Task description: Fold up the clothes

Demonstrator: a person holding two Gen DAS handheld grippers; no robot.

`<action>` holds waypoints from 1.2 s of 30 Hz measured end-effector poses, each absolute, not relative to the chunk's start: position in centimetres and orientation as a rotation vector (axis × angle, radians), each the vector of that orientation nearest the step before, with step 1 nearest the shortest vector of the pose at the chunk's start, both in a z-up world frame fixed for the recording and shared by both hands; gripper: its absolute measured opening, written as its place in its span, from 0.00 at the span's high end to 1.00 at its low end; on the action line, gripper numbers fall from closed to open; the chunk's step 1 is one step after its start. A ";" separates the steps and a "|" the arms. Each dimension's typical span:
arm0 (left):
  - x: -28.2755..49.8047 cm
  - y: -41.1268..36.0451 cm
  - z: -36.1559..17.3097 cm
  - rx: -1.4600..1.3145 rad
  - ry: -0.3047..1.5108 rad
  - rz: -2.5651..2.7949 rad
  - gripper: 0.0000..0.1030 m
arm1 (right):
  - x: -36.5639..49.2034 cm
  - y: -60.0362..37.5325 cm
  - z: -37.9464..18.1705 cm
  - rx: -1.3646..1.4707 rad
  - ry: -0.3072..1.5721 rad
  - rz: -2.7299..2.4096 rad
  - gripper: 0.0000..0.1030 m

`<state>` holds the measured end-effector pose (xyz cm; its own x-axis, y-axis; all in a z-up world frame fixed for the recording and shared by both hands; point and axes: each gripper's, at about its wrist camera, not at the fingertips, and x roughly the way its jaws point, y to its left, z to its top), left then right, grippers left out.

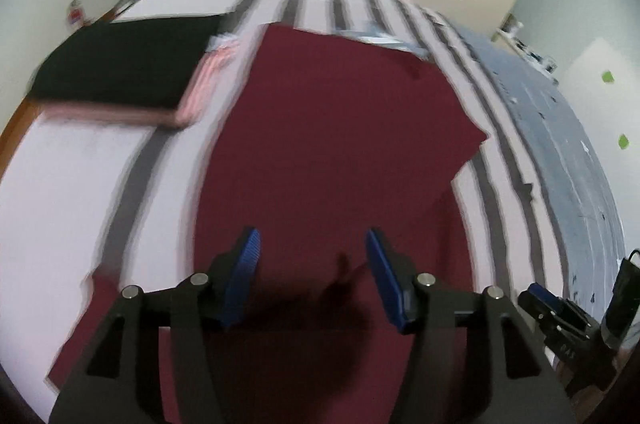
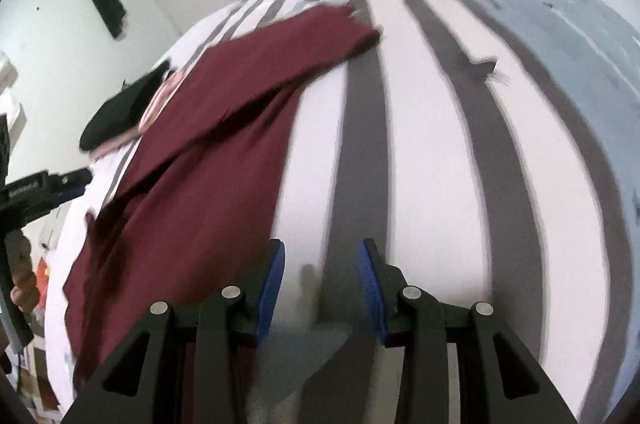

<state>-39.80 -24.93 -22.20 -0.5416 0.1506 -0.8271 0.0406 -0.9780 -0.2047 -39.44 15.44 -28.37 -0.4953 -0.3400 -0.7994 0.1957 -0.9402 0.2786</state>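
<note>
The left claw hangs over the near part of the dark maroon cloth garment, its two blue ribbed pads standing well apart with nothing between them; only the cloth and the claw's own shadow show below the gap. The right claw hovers beside the garment, to its right in that view, above the bare striped cover; its pads are partly apart and hold nothing. The garment's edge lies just left of the right claw's left pad.

The garment lies spread on the bed with a white and dark grey striped cover. From the left wrist view it reads as a broad flat maroon sheet with angular corners at its far end and on the right. From the right wrist view one long layer is laid slantwise over the rest, reaching up toward a ragged far end, with soft creases along the fold. The pictures are blurred, so seams and hems cannot be told.

At the far left of the garment sits a folded black cloth on top of a pink striped folded cloth, touching or just beside the maroon edge. A pale blue-grey patterned spread covers the right side of the bed. The person's hand grips the left tool's handle at the left rim of the right wrist view.
</note>
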 end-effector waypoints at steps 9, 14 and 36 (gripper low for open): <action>-50.8 -10.2 -23.1 -1.340 -0.157 2.535 0.49 | -47.8 19.4 -28.5 1.358 -0.235 -2.546 0.60; -57.9 -3.4 -25.4 -1.317 -0.038 2.450 0.56 | -49.9 21.4 -28.6 1.345 -0.318 -2.584 0.60; -68.5 -5.2 -23.3 -1.303 0.078 2.467 0.96 | -51.4 23.8 -29.2 1.384 -0.382 -2.595 0.60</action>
<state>-68.53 -5.18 -23.35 -0.5168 0.2785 -0.8096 -0.3288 -0.9377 -0.1126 -51.35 23.84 -29.19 -0.5524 -0.2724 -0.7878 0.0339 -0.9517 0.3053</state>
